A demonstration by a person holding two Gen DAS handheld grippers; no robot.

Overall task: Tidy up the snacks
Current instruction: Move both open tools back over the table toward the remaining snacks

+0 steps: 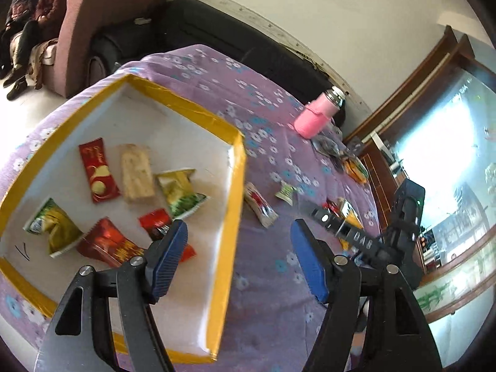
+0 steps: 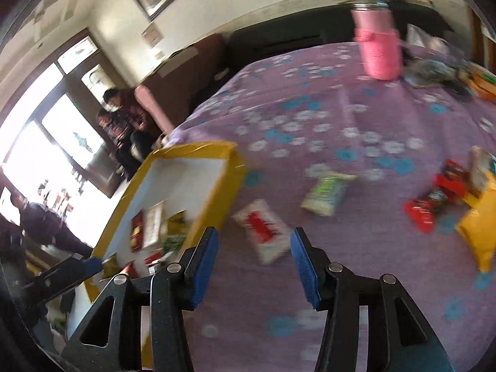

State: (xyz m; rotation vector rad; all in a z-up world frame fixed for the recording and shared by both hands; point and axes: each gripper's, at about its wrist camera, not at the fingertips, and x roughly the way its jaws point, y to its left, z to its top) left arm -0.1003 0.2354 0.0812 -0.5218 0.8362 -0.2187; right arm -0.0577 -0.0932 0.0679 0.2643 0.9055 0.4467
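Yellow-rimmed tray with several snacks lies under our left claw, spread and empty. Our right claw gapes empty too; just ahead of it a red-and-white packet lies on the table.

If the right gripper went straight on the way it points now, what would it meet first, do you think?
Most likely the white packet with the red label, lying on the purple cloth just ahead of the open right gripper. The picture is blurred, so depth is uncertain.
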